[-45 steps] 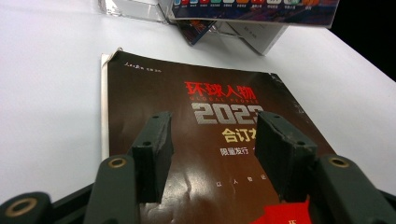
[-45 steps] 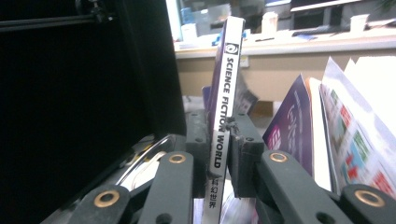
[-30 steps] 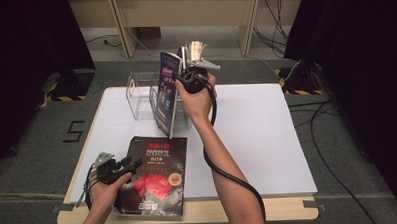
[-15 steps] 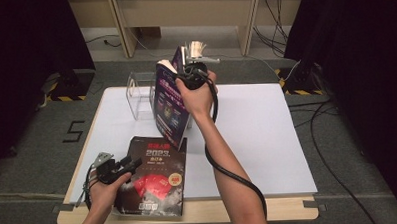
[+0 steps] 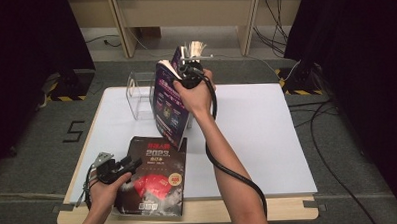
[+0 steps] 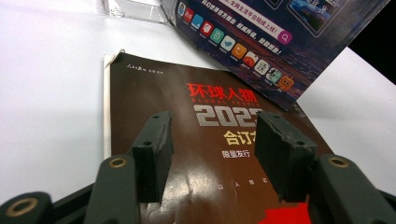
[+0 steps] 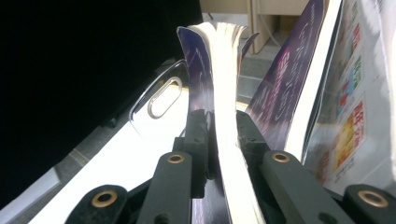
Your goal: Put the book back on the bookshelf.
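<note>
On the white table (image 5: 267,139), a dark magazine (image 5: 154,178) lies flat at the near edge, about seven o'clock. A purple magazine (image 5: 169,105) stands tilted at eleven o'clock beside a clear acrylic holder (image 5: 138,94). The right gripper (image 5: 187,75) has just been closing, its jaws clamped on that purple magazine's top edge. The left gripper (image 5: 131,167) hovers over the dark cover, jaws wide apart, gripping nothing.

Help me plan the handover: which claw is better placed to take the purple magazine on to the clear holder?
The right claw: it is already clamped on the purple magazine, upright just beside the clear holder. The left claw is open over the dark magazine at the table's near edge.
</note>
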Demonstrator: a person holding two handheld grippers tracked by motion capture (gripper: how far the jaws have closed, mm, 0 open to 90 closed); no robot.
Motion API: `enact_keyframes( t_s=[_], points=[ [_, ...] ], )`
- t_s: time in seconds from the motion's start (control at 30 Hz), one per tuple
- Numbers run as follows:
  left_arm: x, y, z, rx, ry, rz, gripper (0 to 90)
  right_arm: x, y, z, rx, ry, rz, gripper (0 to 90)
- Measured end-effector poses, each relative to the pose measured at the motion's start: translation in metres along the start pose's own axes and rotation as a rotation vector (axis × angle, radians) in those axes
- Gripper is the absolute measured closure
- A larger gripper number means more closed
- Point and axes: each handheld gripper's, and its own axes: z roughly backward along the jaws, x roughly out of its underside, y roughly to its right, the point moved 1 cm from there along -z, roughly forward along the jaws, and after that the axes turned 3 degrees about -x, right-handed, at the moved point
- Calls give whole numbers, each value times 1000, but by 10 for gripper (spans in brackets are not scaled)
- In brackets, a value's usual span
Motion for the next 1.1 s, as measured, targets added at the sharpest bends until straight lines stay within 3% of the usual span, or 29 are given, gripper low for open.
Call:
enact_keyframes(
  t_s=[0.1, 0.17, 0.37, 0.53, 0.8, 1.1],
  points=[
    [0, 0, 0, 1, -1, -2, 463, -3, -2, -1, -9, -44, 24, 801],
    [0, 1, 0, 2, 0, -2, 463, -4, -5, -1, -14, -51, 11, 815],
    [0, 1, 1, 3, 1, -1, 464, -2, -15, 0, -20, -20, 2, 823],
    [-1, 0, 1, 2, 4, -1, 466, -8, -17, 9, -31, 61, -32, 824],
    [-1, 0, 1, 3, 6, -3, 466, -29, -17, 19, 27, 199, -52, 824],
    [0, 0, 1, 4, 3, 4, 466, -30, -12, -2, 117, 214, -103, 822]
  ],
)
